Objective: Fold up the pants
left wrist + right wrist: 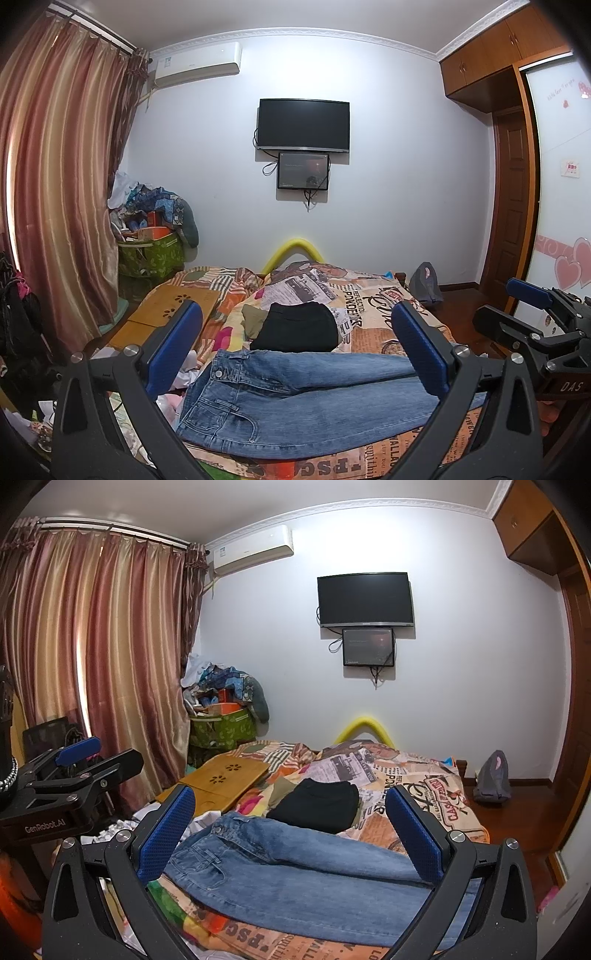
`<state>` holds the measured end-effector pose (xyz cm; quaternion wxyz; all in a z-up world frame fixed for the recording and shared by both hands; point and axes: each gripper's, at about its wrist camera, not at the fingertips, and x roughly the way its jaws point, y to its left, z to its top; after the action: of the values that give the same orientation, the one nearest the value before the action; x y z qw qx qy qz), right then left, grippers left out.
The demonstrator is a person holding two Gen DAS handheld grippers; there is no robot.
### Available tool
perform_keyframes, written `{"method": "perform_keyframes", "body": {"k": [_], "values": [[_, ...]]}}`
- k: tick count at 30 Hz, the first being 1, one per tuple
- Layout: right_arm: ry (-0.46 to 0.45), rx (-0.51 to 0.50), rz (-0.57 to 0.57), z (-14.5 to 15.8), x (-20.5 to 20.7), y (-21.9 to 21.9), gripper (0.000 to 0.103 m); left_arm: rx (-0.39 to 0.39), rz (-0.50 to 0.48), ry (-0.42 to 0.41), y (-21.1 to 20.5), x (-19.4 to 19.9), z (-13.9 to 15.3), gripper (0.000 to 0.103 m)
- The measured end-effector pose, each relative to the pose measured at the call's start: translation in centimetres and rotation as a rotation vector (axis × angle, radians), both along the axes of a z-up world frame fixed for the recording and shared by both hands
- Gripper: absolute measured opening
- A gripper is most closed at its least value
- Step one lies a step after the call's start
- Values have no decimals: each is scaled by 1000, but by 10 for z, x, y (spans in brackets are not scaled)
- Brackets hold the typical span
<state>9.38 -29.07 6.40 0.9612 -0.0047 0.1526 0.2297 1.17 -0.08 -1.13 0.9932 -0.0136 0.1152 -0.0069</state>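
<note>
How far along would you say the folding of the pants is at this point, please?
Done: the blue jeans lie on the bed's patterned cover, and behind them sits a black garment that looks already folded. In hand: nothing; the left gripper and right gripper are both open above the jeans. Left: apparently all the jeans' folding.

Bedroom, plain white walls with a decorative ceiling cornice. Wall-mounted TV is off, smaller screen just below it, cables dangling. Split air conditioner top left, beside striped pink-gold curtains with daylight glowing through. Cluttered green storage bin in the corner. Bed with a print cover, wooden lap tray on it. Wooden wardrobe and door on the right, dark wood floor.
</note>
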Motion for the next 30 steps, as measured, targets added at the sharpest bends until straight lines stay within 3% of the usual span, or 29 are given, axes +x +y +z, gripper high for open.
{"method": "perform_keyframes", "body": {"k": [30], "values": [[18,0,1,0,6,0,102,-12,-16,15,7,7,-3,103]]}}
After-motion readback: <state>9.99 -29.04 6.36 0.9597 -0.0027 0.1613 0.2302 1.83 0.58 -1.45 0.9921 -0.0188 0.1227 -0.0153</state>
